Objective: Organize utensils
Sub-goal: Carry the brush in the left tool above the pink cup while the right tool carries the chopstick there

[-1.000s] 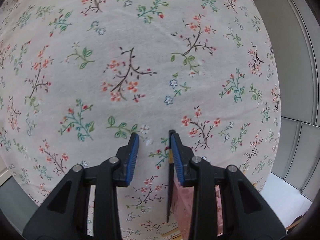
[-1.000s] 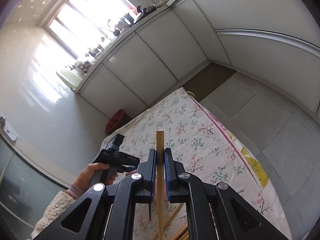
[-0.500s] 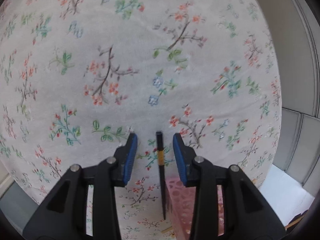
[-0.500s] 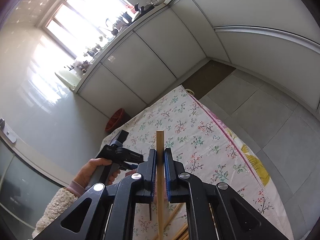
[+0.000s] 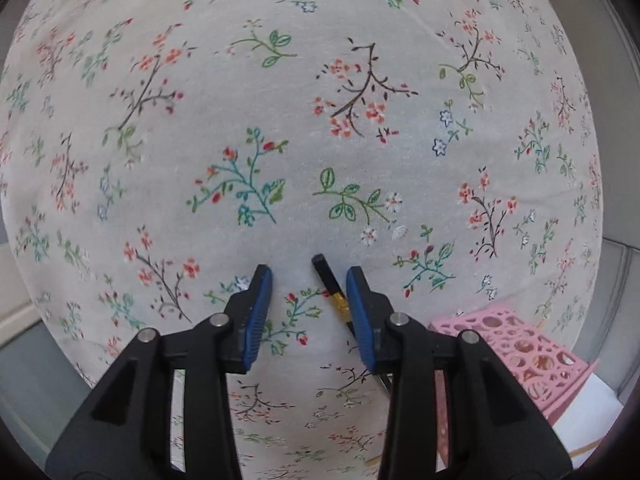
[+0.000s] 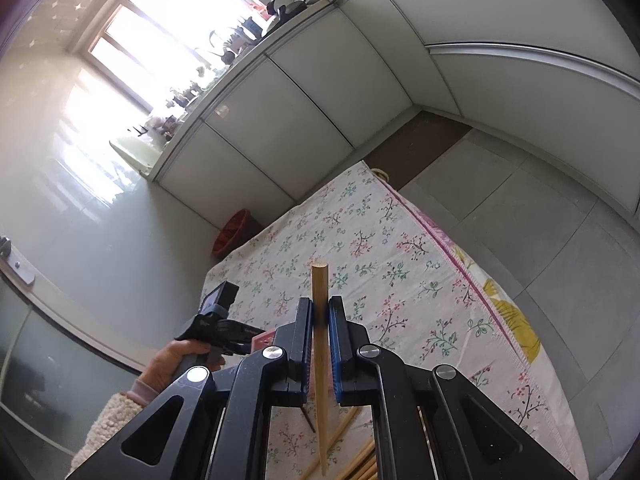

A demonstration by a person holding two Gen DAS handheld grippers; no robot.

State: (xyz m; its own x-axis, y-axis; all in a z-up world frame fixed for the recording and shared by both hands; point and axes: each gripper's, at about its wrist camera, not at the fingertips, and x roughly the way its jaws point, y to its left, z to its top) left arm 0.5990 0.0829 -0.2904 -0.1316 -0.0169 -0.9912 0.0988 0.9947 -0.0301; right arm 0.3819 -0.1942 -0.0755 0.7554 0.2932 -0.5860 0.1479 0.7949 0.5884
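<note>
left gripper [image 5: 309, 280] has released the black chopstick [image 5: 329, 283].

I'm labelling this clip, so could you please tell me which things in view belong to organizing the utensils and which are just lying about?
Part of the job:
- wooden chopstick, gripped by the right gripper
- black chopstick, between the open left gripper's fingers
- pink holder
- loose chopsticks on the cloth

Just lying about:
- floral tablecloth
- red basket on the floor
- counter clutter
</note>
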